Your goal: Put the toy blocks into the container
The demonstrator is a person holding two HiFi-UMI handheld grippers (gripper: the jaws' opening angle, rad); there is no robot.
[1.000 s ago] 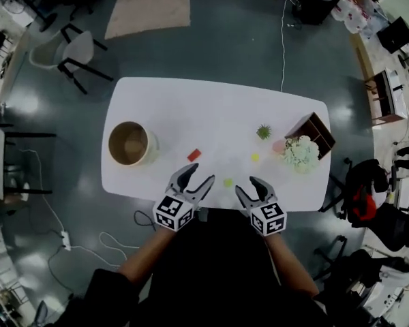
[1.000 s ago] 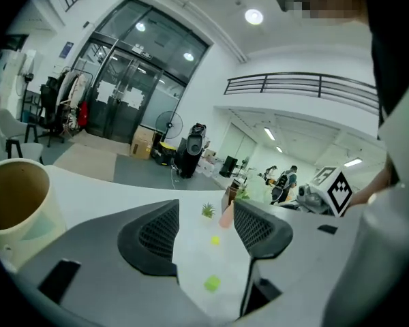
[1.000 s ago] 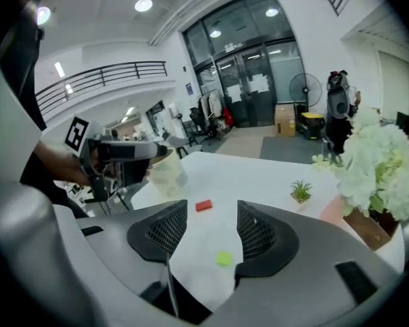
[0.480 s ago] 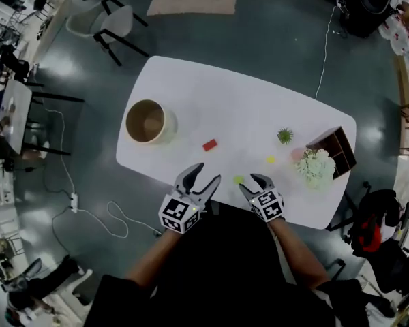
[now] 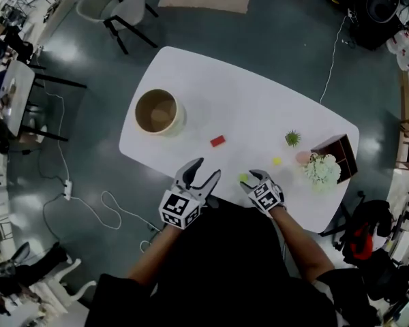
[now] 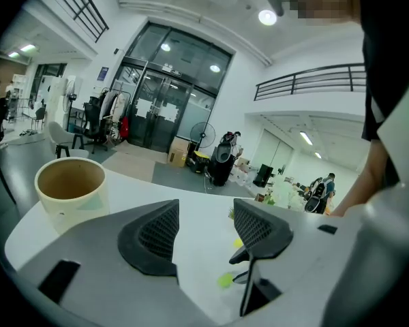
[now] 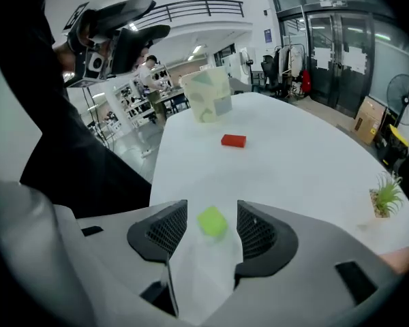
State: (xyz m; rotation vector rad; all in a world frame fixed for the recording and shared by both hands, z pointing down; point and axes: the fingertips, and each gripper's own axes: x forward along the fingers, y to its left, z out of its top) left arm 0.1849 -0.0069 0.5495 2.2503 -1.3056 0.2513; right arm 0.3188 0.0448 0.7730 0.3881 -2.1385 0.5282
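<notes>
The small lime-green block [image 5: 243,178] [image 7: 212,221] lies on the white table [image 5: 252,107] near its front edge. My right gripper [image 5: 251,180] [image 7: 211,211] is open and straddles it, both pads clear of its sides. A red block [image 5: 218,141] [image 7: 234,140] lies mid-table, and a yellow block [image 5: 277,161] [image 6: 237,243] sits further right. The round beige container [image 5: 159,112] [image 6: 71,186] stands at the table's left end. My left gripper [image 5: 206,169] [image 6: 204,234] hovers open and empty at the front edge, left of the green block [image 6: 225,280].
A small potted plant [image 5: 292,138] [image 7: 385,196], a white flower bunch [image 5: 322,170] and a brown box [image 5: 337,148] crowd the table's right end. Chairs [image 5: 119,16] and a cable [image 5: 88,203] are on the floor around it.
My right gripper has dropped and turned so its jaws now flank the green block. The left gripper shifted only slightly. The head view swung, moving the table in the picture.
</notes>
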